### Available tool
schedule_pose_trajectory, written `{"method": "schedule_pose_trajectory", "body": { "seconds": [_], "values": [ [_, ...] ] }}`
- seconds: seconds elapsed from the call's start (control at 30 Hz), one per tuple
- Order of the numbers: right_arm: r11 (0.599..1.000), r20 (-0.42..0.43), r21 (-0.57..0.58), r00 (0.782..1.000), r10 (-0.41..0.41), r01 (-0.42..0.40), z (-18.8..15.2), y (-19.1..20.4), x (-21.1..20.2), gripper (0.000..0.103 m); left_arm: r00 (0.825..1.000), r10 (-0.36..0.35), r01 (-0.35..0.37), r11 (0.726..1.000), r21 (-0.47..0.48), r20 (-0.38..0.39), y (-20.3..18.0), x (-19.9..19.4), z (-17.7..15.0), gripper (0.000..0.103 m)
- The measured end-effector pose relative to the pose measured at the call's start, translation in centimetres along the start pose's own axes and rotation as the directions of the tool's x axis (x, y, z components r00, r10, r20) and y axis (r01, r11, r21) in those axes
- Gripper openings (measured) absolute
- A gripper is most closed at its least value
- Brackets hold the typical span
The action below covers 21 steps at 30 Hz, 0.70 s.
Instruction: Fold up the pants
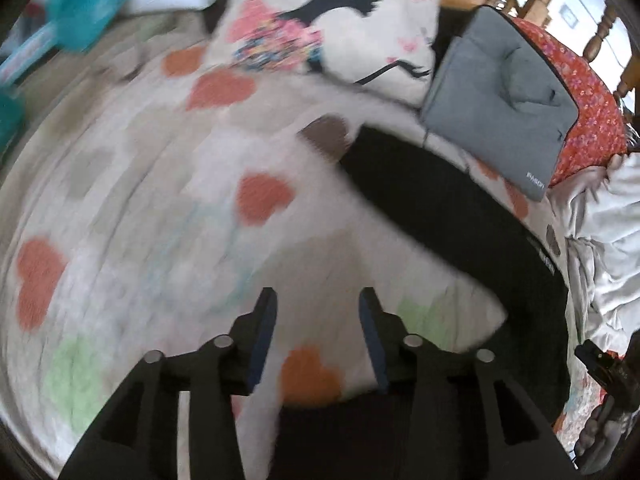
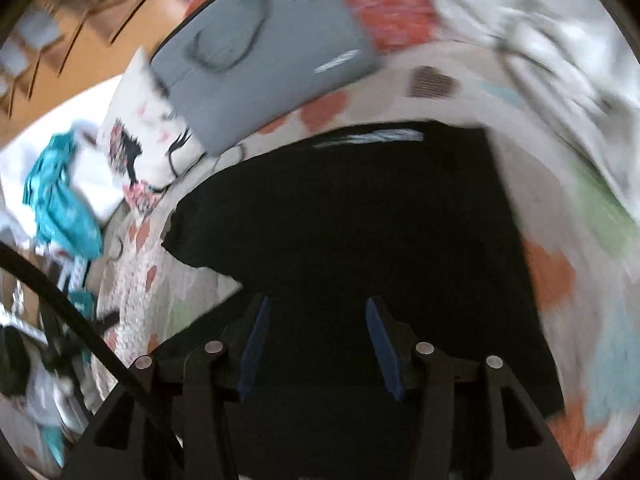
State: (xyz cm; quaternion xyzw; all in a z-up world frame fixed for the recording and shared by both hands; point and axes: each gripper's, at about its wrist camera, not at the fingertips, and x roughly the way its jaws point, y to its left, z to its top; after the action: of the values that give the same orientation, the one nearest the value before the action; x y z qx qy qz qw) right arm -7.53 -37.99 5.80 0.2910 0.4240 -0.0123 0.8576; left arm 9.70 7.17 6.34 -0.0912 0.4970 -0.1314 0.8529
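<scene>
Black fabric pants [image 2: 360,216] lie spread flat on a white bedspread with orange, green and brown hearts [image 1: 152,208]; in the left view they run as a dark band [image 1: 460,216] along the right side of the bed. Left gripper [image 1: 318,336] hangs over bare bedspread beside the pants, blue-padded fingers [image 1: 262,340] set wide, nothing between them. Right gripper [image 2: 316,344] hangs directly over the dark cloth, fingers [image 2: 384,348] also wide and empty. Both views are motion-blurred, so contact with the cloth can't be judged.

Risks, as I judge them: the left gripper could pinch bedspread instead of the pant edge. The black cloth shows no seams or layers here, so a grab may take one layer only and the fold goes crooked. A grey padded sleeve case [image 1: 500,92] sits just beside the far edge and could get dragged.

Containers: none open. The grey case looks shut, contents not visible.
</scene>
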Motion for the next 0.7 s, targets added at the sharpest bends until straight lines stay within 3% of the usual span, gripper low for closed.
{"method": "schedule_pose_trajectory", "body": {
  "seconds": [0.13, 0.23, 0.4, 0.47, 0.57, 0.7],
  "values": [
    [0.998, -0.065, -0.061, 0.997, 0.03, -0.034, 4.6, 1.7, 4.4, 0.055, 1.0, -0.025, 0.025, 1.0, 0.017, -0.009, -2.1, 4.4, 5.5, 0.051],
    [0.996, -0.061, -0.092, 0.998, -0.006, 0.0, 8.1, 1.1, 6.8, 0.055, 0.999, 0.005, -0.003, 0.999, 0.044, -0.035, -3.3, 8.3, 9.0, 0.051],
    [0.987, -0.088, -0.162, 0.996, -0.02, 0.006, 13.6, 1.7, 11.6, 0.057, 0.998, -0.009, 0.012, 0.999, 0.046, -0.057, -4.1, 13.1, 12.8, 0.051],
    [0.979, -0.107, -0.206, 0.994, -0.02, -0.003, 14.9, 2.6, 13.4, 0.065, 0.997, -0.032, 0.035, 0.998, 0.051, -0.068, -4.5, 14.9, 13.9, 0.051],
    [0.962, -0.126, -0.274, 0.991, -0.037, 0.001, 16.2, 4.3, 15.7, 0.067, 0.996, -0.026, 0.033, 0.996, 0.078, -0.089, -5.0, 16.9, 14.8, 0.052],
    [0.931, -0.155, -0.363, 0.981, -0.112, 0.049, 17.1, 5.5, 19.7, 0.067, 0.997, -0.022, 0.032, 0.99, 0.14, -0.076, -6.3, 18.2, 15.5, 0.073]
  ]
}}
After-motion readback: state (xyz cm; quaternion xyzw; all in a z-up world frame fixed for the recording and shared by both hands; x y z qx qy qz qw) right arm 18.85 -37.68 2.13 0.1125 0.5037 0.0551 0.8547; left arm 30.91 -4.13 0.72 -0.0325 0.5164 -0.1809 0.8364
